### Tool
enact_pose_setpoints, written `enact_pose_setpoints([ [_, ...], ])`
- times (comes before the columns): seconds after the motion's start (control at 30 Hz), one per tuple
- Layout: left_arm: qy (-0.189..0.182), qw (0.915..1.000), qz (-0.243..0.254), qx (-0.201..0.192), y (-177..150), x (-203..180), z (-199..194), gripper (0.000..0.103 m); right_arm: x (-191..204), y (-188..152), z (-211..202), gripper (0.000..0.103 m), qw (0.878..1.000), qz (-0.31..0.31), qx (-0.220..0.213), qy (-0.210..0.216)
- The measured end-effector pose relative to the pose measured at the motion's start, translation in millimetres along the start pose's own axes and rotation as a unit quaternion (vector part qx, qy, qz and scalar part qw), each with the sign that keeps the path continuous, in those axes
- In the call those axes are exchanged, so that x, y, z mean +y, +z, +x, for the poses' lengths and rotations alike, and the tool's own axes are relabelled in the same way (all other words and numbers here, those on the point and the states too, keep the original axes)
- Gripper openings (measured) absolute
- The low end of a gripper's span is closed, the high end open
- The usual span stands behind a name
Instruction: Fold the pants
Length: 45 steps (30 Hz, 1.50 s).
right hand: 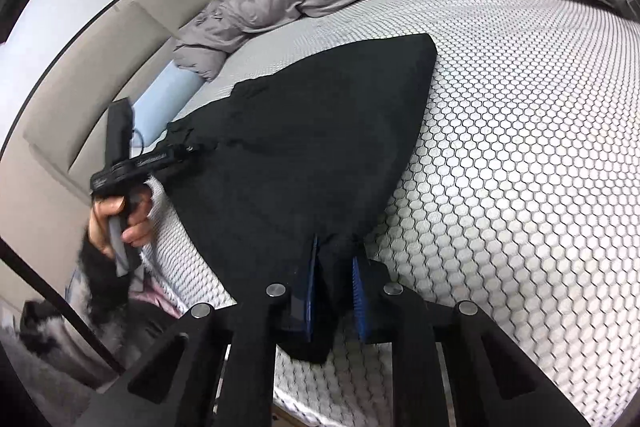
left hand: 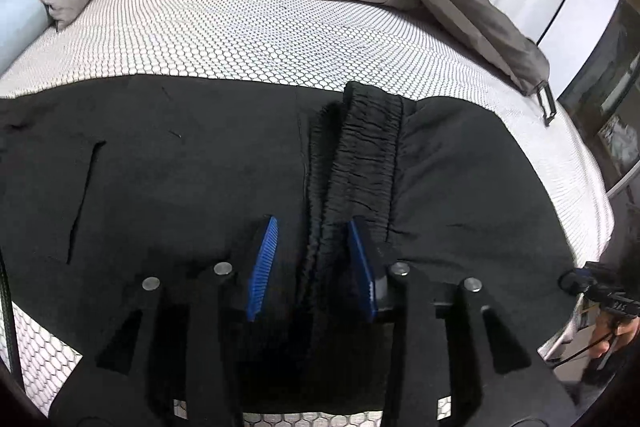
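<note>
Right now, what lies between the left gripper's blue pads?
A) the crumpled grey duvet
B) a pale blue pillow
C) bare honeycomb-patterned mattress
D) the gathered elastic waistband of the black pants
D: in the left wrist view the gathered elastic waistband of the black pants runs down between the left gripper and its blue pads, which stand apart around it, on the honeycomb-patterned mattress.

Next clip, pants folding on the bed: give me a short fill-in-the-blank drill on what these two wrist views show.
1. The pants are ___ in colour.
2. The mattress cover bears a ___ pattern.
3. The right gripper has its blue pads closed on a corner of the ___.
4. The left gripper straddles the gathered ___ of the pants, pads apart.

Missing words: black; honeycomb; pants; waistband
</note>
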<state>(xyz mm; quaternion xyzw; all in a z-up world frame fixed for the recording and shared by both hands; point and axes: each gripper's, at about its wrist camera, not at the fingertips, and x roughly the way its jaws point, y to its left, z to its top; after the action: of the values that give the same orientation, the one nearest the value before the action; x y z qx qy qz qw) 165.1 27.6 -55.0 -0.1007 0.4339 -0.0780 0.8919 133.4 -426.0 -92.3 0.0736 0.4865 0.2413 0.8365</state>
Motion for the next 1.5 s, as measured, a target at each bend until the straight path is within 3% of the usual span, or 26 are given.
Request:
enact_pose_setpoints([
  [0.07, 0.008, 1.0, 0.006, 0.0, 1, -3, 1, 0.038, -11, -9, 10, 0.021, 0.999, 0.007, 0.032, 0.0],
  [0.17, 0.007, 1.0, -0.002, -0.002, 4, -1, 0, 0.038, -16, -3, -13, 0.03, 0.999, 0.028, -0.016, 0.034],
  [0.23, 0.001, 0.9999, -0.012, -0.007, 6, 0, -1, 0.038, -21, 7, -26, 0.051, 0.995, 0.049, -0.07, 0.044],
  [0.33, 0.001, 0.9998, -0.019, -0.003, 9, -1, 4, 0.038, -36, 30, -17, 0.051, 0.989, 0.097, -0.093, 0.06],
  [0.47, 0.005, 0.9999, -0.012, 0.003, 13, -6, 13, 0.038, -55, 63, 33, 0.05, 0.988, 0.135, -0.051, 0.062],
  [0.53, -0.003, 0.9999, -0.014, 0.004, 15, -7, 15, 0.038, -58, 73, 44, 0.026, 0.989, 0.128, -0.048, 0.065],
  [0.63, -0.006, 1.0, 0.0, 0.004, 16, -10, 17, 0.038, -49, 90, 32, 0.018, 0.988, 0.11, -0.095, 0.058],
  [0.7, 0.005, 0.9999, 0.011, 0.005, 15, -10, 18, 0.039, -53, 95, 33, 0.022, 0.99, 0.109, -0.085, 0.021],
  [0.8, 0.018, 0.9997, 0.017, -0.004, 13, -8, 10, 0.039, -56, 91, 36, 0.037, 0.991, 0.108, -0.063, -0.049],
  [0.87, 0.025, 0.9988, 0.032, -0.029, 11, -11, -7, 0.039, -51, 83, 19, 0.038, 0.991, 0.092, -0.076, -0.062],
  [0.97, 0.004, 0.9948, 0.076, -0.069, 3, -28, -37, 0.04, -33, 66, -14, 0.038, 0.99, 0.04, -0.11, -0.081],
  [1.03, -0.023, 0.9902, 0.111, -0.08, -7, -47, -46, 0.05, -22, 52, -29, 0.038, 0.99, 0.025, -0.121, -0.07],
  [1.13, -0.061, 0.9809, 0.173, -0.065, -26, -83, -35, 0.054, 13, 44, -24, 0.039, 0.992, -0.003, -0.118, -0.055],
  [1.23, -0.088, 0.971, 0.222, -0.02, -43, -109, -9, 0.054, 47, 42, 4, 0.039, 0.993, -0.05, -0.1, -0.041],
  [1.3, -0.067, 0.9673, 0.244, 0.009, -51, -113, 11, 0.054, 60, 39, 31, 0.039, 0.993, -0.068, -0.071, -0.058],
  [1.37, -0.074, 0.9646, 0.253, 0.009, -54, -108, 13, 0.054, 63, 35, 52, 0.039, 0.993, -0.083, -0.042, -0.076],
  [1.5, -0.079, 0.966, 0.246, 0.015, -54, -88, 6, 0.054, 58, 24, 50, 0.039, 0.98, -0.135, -0.048, -0.136],
])
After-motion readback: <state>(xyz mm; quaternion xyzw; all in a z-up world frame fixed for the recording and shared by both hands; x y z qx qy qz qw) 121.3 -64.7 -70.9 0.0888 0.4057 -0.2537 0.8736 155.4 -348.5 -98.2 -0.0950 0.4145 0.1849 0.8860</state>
